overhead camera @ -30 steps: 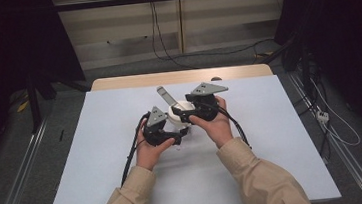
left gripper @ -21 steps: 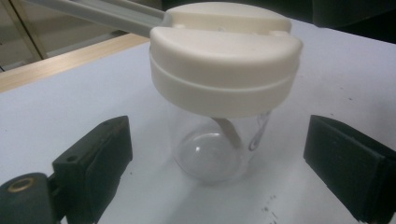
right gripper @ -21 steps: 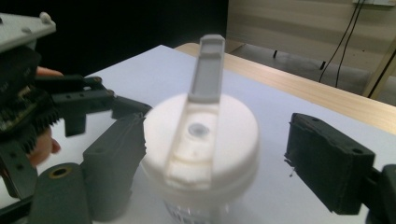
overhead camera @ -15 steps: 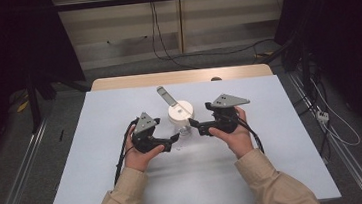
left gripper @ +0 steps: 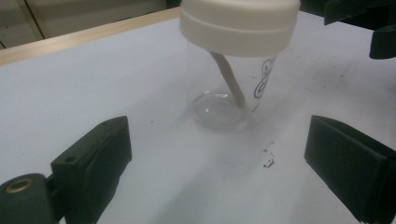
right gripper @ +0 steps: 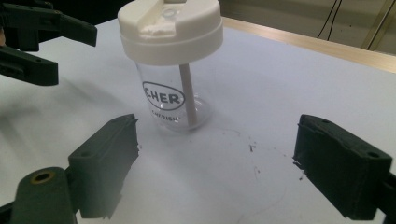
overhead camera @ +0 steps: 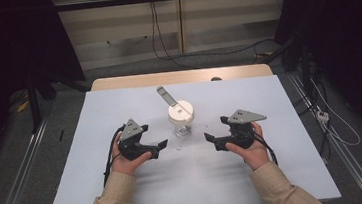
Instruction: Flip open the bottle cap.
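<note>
We are holding the left gripper (overhead camera: 162, 145) and the right gripper (overhead camera: 209, 138) apart on the white table (overhead camera: 286, 172), jaws just opening wide, nothing between them; the clear cup (overhead camera: 181, 117), capped with its cream lid (right gripper: 170, 25), is standing upright between them, untouched.

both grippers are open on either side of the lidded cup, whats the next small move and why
Probably bring the left gripper in toward the clear cup to steady its body. Both sets of jaws have just been opening with nothing between them, the right gripper also stands clear, and the cup stands upright and untouched with its white lid on and a straw inside.
</note>
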`<action>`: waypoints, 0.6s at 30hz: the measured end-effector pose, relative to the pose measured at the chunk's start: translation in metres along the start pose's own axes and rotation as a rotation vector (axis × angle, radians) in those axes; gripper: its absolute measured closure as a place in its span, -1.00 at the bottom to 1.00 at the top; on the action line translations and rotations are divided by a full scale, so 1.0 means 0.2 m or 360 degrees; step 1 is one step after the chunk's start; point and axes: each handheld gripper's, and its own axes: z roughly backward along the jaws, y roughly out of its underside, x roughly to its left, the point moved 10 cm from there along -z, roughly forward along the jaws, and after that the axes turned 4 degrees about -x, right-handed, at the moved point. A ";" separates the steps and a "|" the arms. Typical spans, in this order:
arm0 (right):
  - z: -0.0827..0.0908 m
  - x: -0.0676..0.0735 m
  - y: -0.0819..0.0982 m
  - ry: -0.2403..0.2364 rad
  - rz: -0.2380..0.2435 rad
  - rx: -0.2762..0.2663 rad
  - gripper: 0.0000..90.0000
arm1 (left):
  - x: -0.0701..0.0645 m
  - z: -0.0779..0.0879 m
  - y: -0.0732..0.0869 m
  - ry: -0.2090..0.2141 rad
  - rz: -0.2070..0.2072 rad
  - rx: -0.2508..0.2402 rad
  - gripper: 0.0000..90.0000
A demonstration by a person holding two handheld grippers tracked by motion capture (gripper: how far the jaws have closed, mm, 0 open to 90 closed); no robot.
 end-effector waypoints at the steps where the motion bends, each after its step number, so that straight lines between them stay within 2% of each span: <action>1: 0.01 0.00 0.01 0.0003 -0.0003 0.0000 -0.70 | 0.00 0.01 0.00 -0.0002 0.0003 -0.0001 -0.84; 18: 0.11 -0.02 0.10 0.0000 -0.0024 -0.0001 -0.71 | 0.03 0.15 0.07 -0.0018 -0.0002 0.0018 -0.85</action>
